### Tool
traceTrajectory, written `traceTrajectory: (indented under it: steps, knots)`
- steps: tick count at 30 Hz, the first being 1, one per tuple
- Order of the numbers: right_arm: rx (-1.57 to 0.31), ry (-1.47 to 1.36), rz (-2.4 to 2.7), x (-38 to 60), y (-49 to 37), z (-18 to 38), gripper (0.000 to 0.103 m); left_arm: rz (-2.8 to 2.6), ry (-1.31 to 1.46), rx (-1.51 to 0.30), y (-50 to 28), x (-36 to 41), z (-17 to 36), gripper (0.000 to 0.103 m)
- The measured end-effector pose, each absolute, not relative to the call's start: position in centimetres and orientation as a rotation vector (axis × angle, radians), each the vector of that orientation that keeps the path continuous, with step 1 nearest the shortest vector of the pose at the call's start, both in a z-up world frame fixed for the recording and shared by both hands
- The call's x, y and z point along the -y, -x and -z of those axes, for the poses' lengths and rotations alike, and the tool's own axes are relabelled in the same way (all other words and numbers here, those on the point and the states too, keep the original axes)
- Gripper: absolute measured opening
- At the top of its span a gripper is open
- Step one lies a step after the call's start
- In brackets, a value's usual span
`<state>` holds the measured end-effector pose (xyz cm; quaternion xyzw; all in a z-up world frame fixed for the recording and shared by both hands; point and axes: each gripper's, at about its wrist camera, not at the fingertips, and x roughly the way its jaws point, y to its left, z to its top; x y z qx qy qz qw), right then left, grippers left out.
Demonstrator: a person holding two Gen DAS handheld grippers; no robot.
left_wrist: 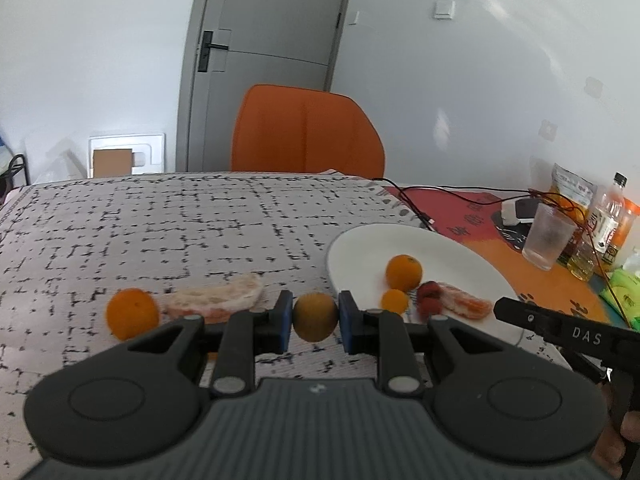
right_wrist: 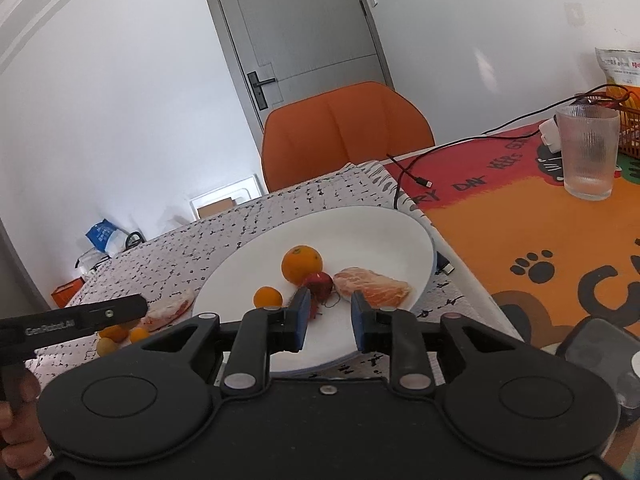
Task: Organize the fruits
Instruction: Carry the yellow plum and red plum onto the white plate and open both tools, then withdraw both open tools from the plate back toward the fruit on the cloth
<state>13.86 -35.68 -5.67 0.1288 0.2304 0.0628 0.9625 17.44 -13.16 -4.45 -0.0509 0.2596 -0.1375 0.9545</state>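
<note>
A yellow-green fruit [left_wrist: 315, 317] is being pinched by the left gripper [left_wrist: 315, 322] (right gripper [right_wrist: 330, 322] spread, empty); a shallow grip risks it being dropped short of the plate [left_wrist: 360, 248].

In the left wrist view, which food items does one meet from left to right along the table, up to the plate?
Orange → pomelo piece → brownish-yellow fruit gripped in the left gripper jaws → small orange on the white plate.
</note>
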Motion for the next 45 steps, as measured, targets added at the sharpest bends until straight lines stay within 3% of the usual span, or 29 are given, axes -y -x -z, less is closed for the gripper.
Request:
traceTrajectory:
  steps: [19, 24, 31, 36, 40, 45]
  knots:
    - [-0.455, -0.297, -0.128, 37.1, -13.4, 5.7, 0.025, 0.366, 0.045, -0.534, -19.3, 17.8, 4.4, 0.023]
    - [-0.458, -0.296, -0.126, 37.2, -13.3, 5.8, 0.027, 0.346, 0.038, -0.549, -19.3, 17.6, 4.6, 0.028]
    - [-0.453, -0.302, -0.131, 36.9, -13.3, 5.7, 0.028, 0.289, 0.039, -0.543, -18.5, 15.7, 4.3, 0.056]
    - [-0.451, -0.293, -0.139, 36.3, -13.4, 5.6, 0.034, 0.243, 0.05, -0.53, -17.9, 13.9, 3.9, 0.067]
    - [-0.453, -0.289, -0.149, 35.5, -13.6, 5.6, 0.036, 0.218, 0.067, -0.513, -17.2, 12.3, 3.5, 0.081]
    - [-0.449, -0.269, -0.158, 34.3, -13.6, 5.4, 0.055, 0.188, 0.061, -0.488, -16.5, 10.8, 3.1, 0.089]
